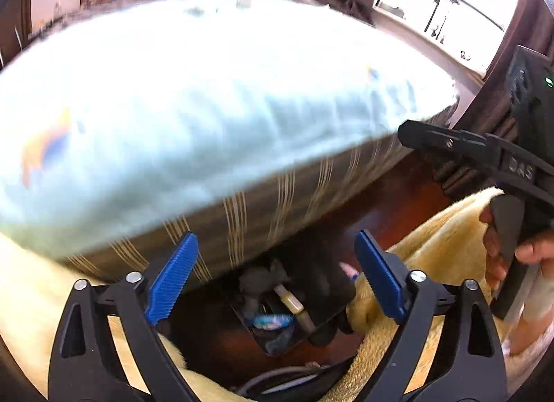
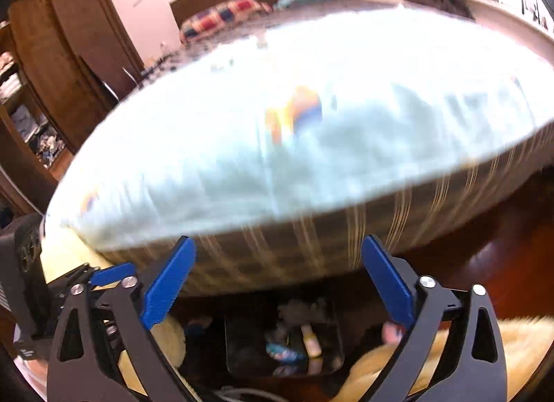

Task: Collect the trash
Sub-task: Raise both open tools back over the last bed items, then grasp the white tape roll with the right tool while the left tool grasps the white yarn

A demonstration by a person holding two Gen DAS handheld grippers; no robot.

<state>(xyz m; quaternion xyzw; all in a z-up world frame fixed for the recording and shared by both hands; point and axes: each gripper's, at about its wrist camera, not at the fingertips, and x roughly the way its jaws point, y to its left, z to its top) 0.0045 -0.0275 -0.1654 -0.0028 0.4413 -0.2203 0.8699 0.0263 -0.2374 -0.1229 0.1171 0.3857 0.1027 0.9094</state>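
My left gripper (image 1: 277,274) is spread wide, blue pads apart with nothing between them, and my right gripper (image 2: 278,284) is the same: jaws wide, empty. Both look down over the dark trash bin (image 2: 239,339) on the floor, so I'll use the bin as my landmark.

Inside the bin I can make out a pale tube-like piece (image 2: 311,338) and a blue-patterned wrapper (image 2: 282,352), plus some greyish crumpled stuff I can't identify. The bin lies below and ahead of both grippers, roughly centred between the right fingers and a little right of centre for the left. The tube's long axis runs roughly away from me.

Just right of the bin, a small pinkish scrap (image 2: 391,331) sits by the fluffy yellow rug (image 2: 484,339); it's blurred, so I can't say what it is. If it's trash, the right gripper looks nearer, I reckon.

Past the bin rises the bed's striped side (image 2: 311,249), with a pale blue cover (image 2: 311,125) on top and a checked pillow (image 2: 221,16) at the far end. Reddish wood floor (image 2: 502,263) surrounds the bin. A wardrobe (image 2: 69,38) stands far left, bright windows (image 1: 450,4) far right.
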